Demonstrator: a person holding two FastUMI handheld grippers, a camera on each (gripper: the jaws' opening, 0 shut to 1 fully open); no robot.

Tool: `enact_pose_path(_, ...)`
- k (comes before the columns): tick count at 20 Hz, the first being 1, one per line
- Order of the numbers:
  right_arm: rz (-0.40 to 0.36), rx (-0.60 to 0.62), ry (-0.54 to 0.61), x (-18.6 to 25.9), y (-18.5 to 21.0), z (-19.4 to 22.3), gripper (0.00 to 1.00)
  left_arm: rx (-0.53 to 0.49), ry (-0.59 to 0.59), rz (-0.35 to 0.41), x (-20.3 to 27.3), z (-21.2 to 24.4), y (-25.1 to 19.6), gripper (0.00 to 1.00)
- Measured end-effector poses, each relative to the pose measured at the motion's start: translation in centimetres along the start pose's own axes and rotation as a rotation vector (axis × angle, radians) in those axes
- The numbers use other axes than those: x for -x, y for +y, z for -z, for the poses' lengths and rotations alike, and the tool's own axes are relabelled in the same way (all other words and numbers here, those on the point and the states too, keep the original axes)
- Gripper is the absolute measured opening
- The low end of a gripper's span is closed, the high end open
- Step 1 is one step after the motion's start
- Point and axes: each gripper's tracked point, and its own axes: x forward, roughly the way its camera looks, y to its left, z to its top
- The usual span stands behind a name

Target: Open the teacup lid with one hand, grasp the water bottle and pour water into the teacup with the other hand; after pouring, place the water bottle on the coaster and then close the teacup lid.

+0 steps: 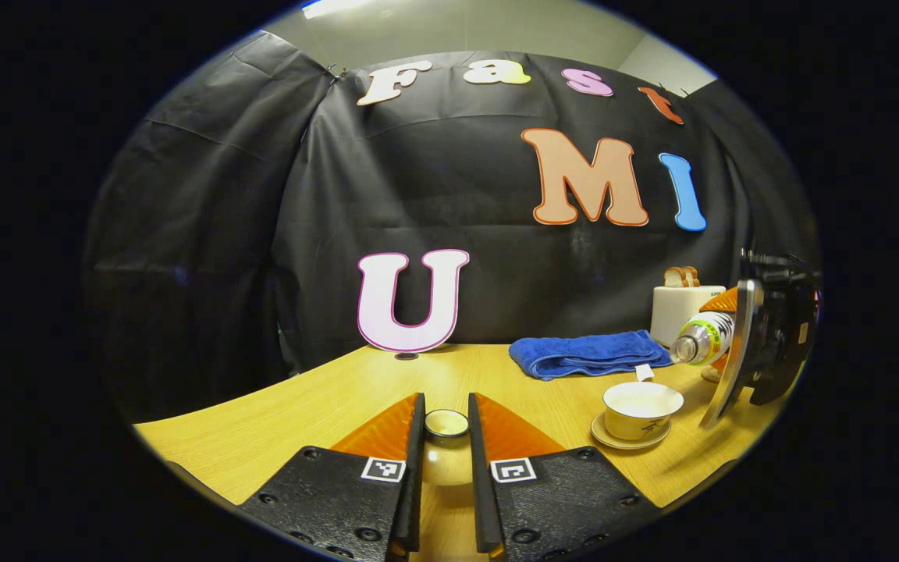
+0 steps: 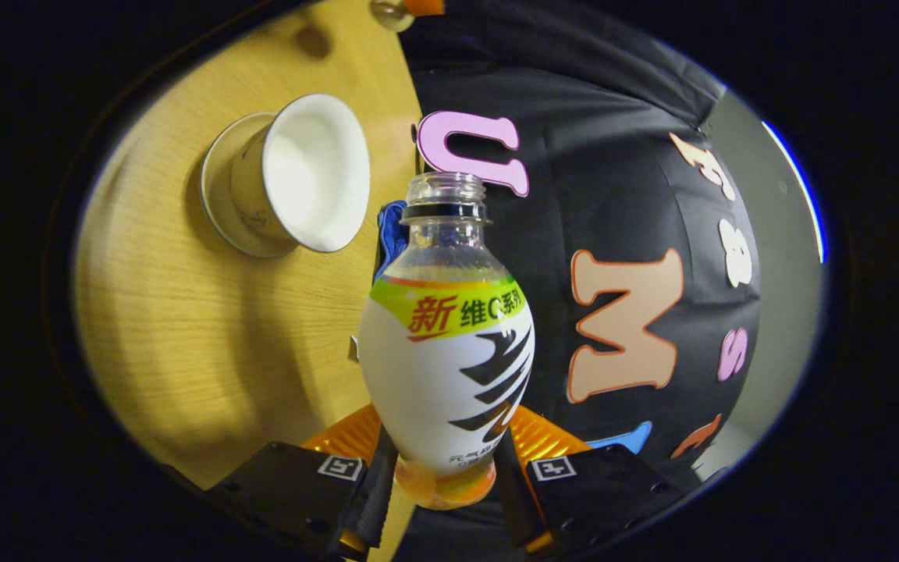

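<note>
My left gripper (image 1: 446, 406) is shut on the teacup lid (image 1: 447, 460), holding it low over the table at the front. The open white teacup (image 1: 642, 406) stands on its saucer (image 1: 629, 441) to the right. My right gripper (image 1: 762, 343) holds the water bottle (image 1: 703, 337) tipped on its side, its uncapped mouth just above and right of the cup's rim. In the right gripper view, the right gripper (image 2: 445, 453) is shut on the bottle (image 2: 445, 351) near its base. The teacup (image 2: 313, 183) lies beyond the mouth, to the left. No stream of water is visible.
A folded blue towel (image 1: 590, 353) lies behind the cup. A white toaster (image 1: 684, 308) with bread slices (image 1: 681, 275) stands at the back right. A small dark disc (image 1: 406, 356) sits by the wall. The wooden table (image 1: 286, 414) stretches to the left.
</note>
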Motion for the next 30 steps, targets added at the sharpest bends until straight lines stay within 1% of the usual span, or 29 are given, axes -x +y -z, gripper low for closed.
enact_pose_path(2, -0.054, -0.177, 0.017, 0.5, -0.2, 0.9, 0.65, -0.001, 0.000, -0.003, 0.0, 0.0, 0.1, 0.25)
enact_pose_path(3, -0.069, -0.259, 0.026, 0.5, -0.5, 1.5, 0.61, -0.001, 0.000, -0.004, 0.0, 0.0, 0.1, 0.25)
enact_pose_path(5, -0.084, -0.414, 0.037, 0.7, -0.7, 2.4, 0.61, -0.001, 0.000, -0.004, -0.1, 0.0, 0.2, 0.24)
enact_pose_path(8, -0.106, -0.650, 0.039, 1.5, -1.3, 4.0, 0.63, -0.001, 0.000, -0.004, 0.0, 0.0, 0.1, 0.25)
enact_pose_path(9, -0.113, -0.736, 0.032, 1.6, -1.8, 4.3, 0.62, -0.001, 0.000, -0.004, 0.0, 0.0, 0.1, 0.25)
enact_pose_path(11, -0.096, -0.898, 0.026, 1.4, -2.9, 5.2, 0.62, -0.001, -0.001, -0.004, -0.1, 0.0, 0.1, 0.25)
enact_pose_path(13, -0.082, -1.034, 0.024, 1.1, -3.9, 6.9, 0.62, -0.001, -0.001, -0.004, 0.0, 0.0, 0.2, 0.25)
enact_pose_path(16, -0.088, -1.202, 0.033, 0.7, -4.2, 8.9, 0.62, -0.002, 0.000, -0.005, 0.0, 0.0, 0.1, 0.25)
enact_pose_path(17, -0.089, -1.252, 0.033, 0.5, -4.3, 9.5, 0.64, -0.001, -0.001, -0.005, -0.1, 0.0, 0.1, 0.25)
enact_pose_path(19, -0.089, -1.338, 0.034, -0.4, -4.2, 10.5, 0.65, -0.002, -0.001, -0.005, 0.0, 0.0, 0.1, 0.25)
enact_pose_path(20, -0.092, -1.360, 0.034, -0.8, -4.0, 10.8, 0.64, -0.002, -0.001, -0.007, 0.0, 0.0, 0.2, 0.25)
enact_pose_path(21, -0.094, -1.385, 0.039, -1.3, -3.6, 11.2, 0.65, -0.002, -0.001, -0.011, 0.1, 0.0, 0.3, 0.25)
enact_pose_path(22, -0.098, -1.411, 0.045, -1.7, -3.1, 11.6, 0.63, -0.002, -0.001, -0.012, 0.0, -0.1, 0.3, 0.25)
enact_pose_path(24, -0.086, -1.444, 0.058, -2.3, -2.6, 12.5, 0.65, -0.002, -0.001, -0.013, 0.1, 0.0, 0.3, 0.25)
enact_pose_path(26, -0.081, -1.450, 0.073, -2.8, -2.1, 12.9, 0.64, -0.002, -0.001, -0.013, 0.0, 0.0, 0.3, 0.25)
enact_pose_path(28, -0.080, -1.431, 0.085, -3.1, -1.5, 13.2, 0.64, -0.002, -0.001, -0.013, 0.1, 0.0, 0.3, 0.25)
enact_pose_path(30, -0.090, -1.415, 0.082, -3.3, -0.9, 13.0, 0.66, -0.002, -0.001, -0.013, 0.1, 0.0, 0.2, 0.25)
